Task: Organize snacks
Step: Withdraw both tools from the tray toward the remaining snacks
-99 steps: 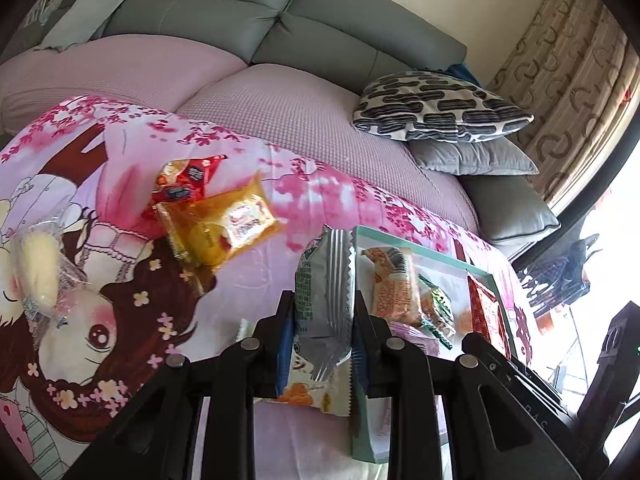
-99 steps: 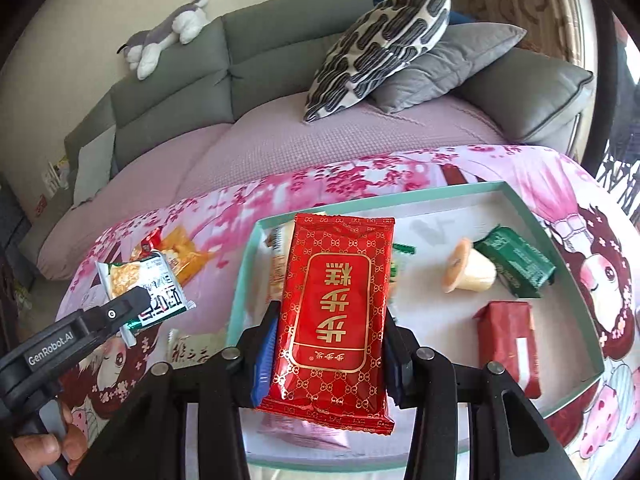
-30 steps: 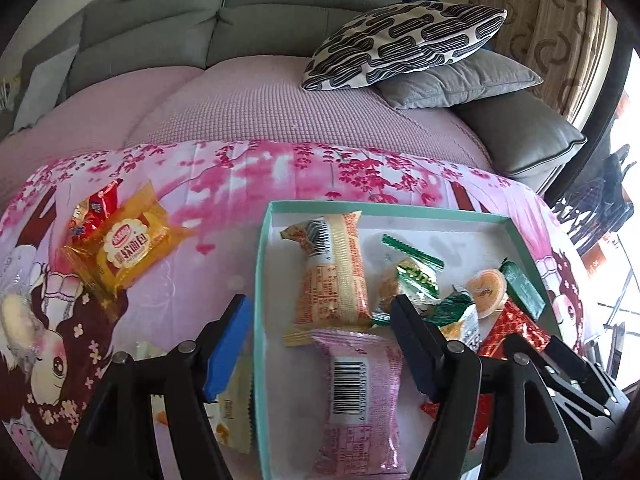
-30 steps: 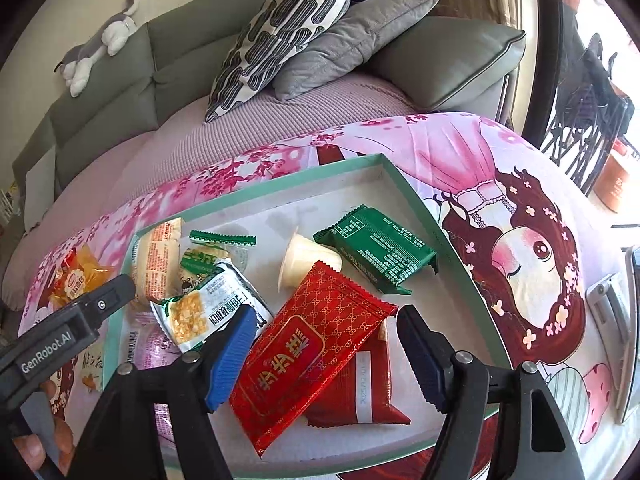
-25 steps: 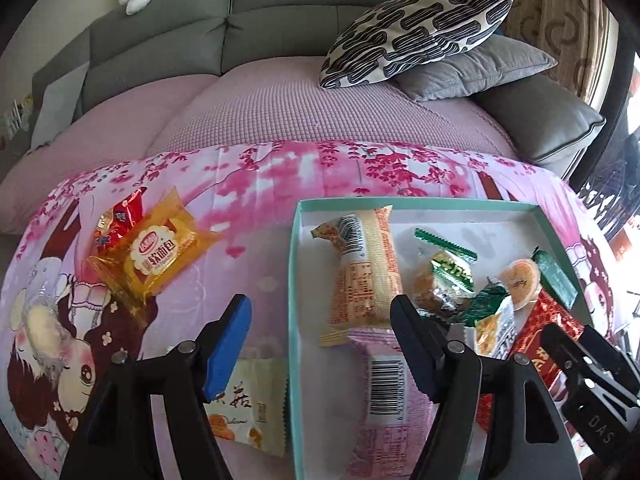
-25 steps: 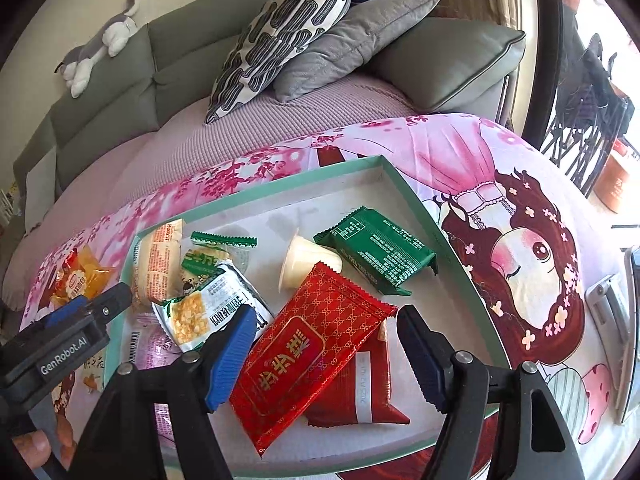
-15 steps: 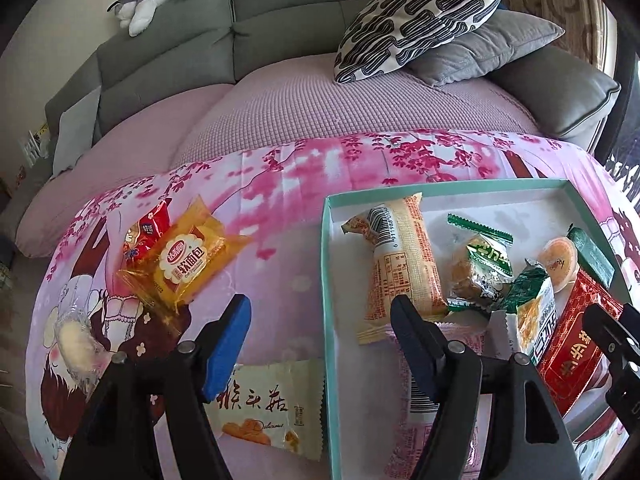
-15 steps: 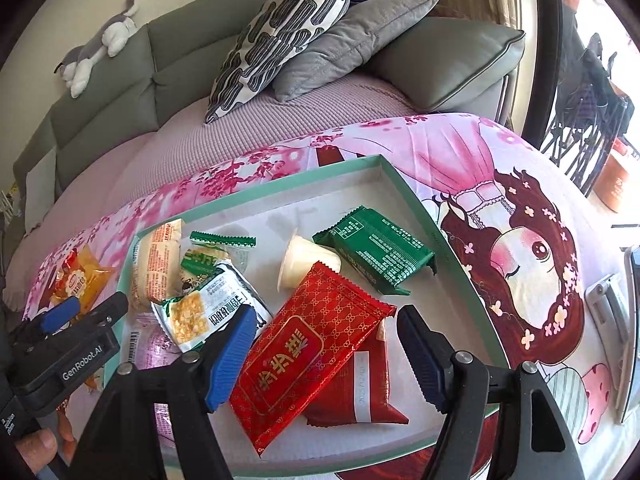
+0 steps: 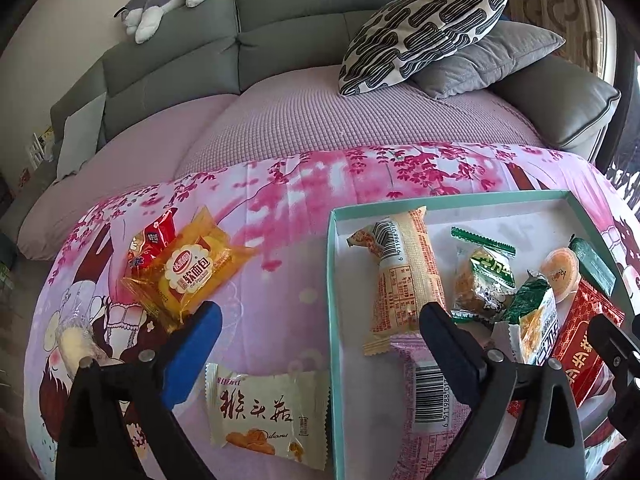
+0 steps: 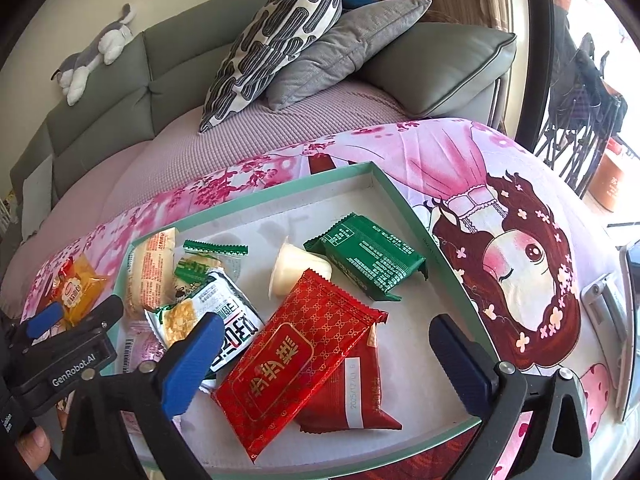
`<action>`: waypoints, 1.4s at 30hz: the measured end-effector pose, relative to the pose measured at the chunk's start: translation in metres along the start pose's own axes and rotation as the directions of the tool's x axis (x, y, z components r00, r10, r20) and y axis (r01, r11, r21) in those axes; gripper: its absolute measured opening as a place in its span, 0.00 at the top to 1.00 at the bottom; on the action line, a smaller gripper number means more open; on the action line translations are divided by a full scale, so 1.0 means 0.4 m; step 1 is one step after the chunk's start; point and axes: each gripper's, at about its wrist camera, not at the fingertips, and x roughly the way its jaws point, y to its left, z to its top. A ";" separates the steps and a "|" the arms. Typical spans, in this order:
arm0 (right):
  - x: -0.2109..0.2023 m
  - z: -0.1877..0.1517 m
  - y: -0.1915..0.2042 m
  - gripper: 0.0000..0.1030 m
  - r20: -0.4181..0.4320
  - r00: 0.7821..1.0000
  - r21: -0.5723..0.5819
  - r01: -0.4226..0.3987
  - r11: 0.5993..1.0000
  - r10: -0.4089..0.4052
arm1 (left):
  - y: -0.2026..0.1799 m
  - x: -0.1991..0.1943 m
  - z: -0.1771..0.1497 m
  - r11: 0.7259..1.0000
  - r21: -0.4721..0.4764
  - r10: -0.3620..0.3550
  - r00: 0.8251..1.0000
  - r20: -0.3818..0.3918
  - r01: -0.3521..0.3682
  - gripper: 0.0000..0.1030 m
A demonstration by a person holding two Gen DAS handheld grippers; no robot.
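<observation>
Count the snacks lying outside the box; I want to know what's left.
4: yellow packet, red packet behind it, white packet beside the box, clear-wrapped bun far left. Others may be hidden.

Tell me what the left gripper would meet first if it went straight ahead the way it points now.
Probably the cream biscuit packet on the pink cloth, beside the tray's left wall. The left gripper has open, empty jaws; depth is unclear.
</observation>
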 end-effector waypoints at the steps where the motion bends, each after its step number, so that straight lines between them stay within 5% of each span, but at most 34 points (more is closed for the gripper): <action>1: 0.000 -0.001 0.000 0.00 -0.001 1.000 -0.001 0.002 1.000 -0.002 | 0.001 0.001 0.000 1.000 -0.004 0.001 1.000 -0.001 -0.001 0.02; 11: 0.003 -0.003 0.006 0.00 -0.012 1.000 -0.017 0.009 1.000 -0.009 | 0.017 -0.021 0.003 0.996 -0.077 -0.048 0.999 0.003 0.048 0.02; 18: 0.000 -0.004 0.018 0.00 -0.014 1.000 -0.037 0.014 0.999 -0.014 | 0.021 -0.050 -0.012 0.992 -0.077 0.098 0.995 0.023 -0.096 0.02; 26: -0.007 -0.007 0.048 0.00 -0.012 1.000 -0.064 0.013 0.998 -0.014 | 0.077 -0.065 -0.036 0.990 -0.126 0.059 0.998 0.016 -0.057 0.02; 42: -0.019 -0.049 0.291 0.00 -0.012 0.993 -0.200 -0.119 0.972 0.119 | 0.367 -0.081 -0.089 0.928 -0.297 0.221 0.974 -0.052 -0.226 0.02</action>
